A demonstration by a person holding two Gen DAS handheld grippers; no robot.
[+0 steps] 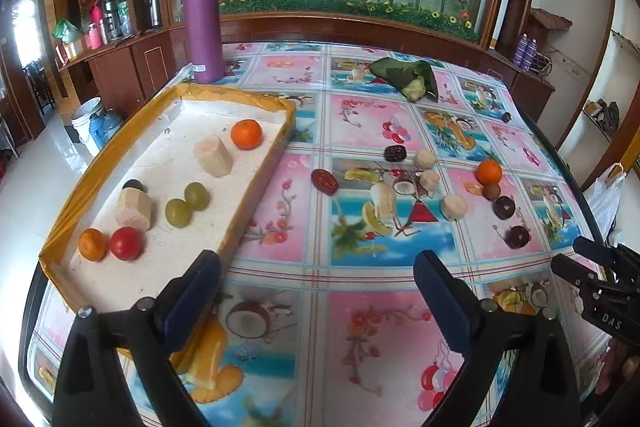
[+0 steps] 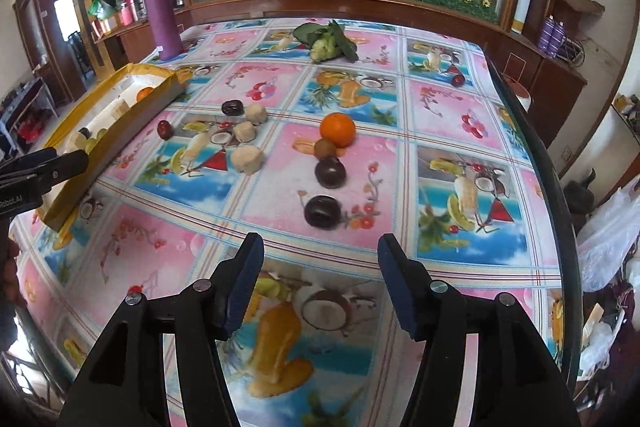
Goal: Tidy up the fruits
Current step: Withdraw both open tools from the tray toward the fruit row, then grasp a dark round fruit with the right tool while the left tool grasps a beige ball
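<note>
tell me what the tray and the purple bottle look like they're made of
Tray: looks like white foam, matte and grainy, its rim wrapped in glossy yellow tape. Purple bottle: probably metal or plastic, with a smooth satin body and a paler lid; the look leaves it open.

From the left wrist camera I read the white letters "DAS" on the black body of the right gripper (image 1: 600,263), which enters at the right edge. From the right wrist camera I read pale lettering, "RobotAI" as best I can tell, with its start cut off, on the black body of the left gripper (image 2: 60,163) at the left edge. The purple flask (image 1: 202,23) carries a small white label, too small to read.
</note>
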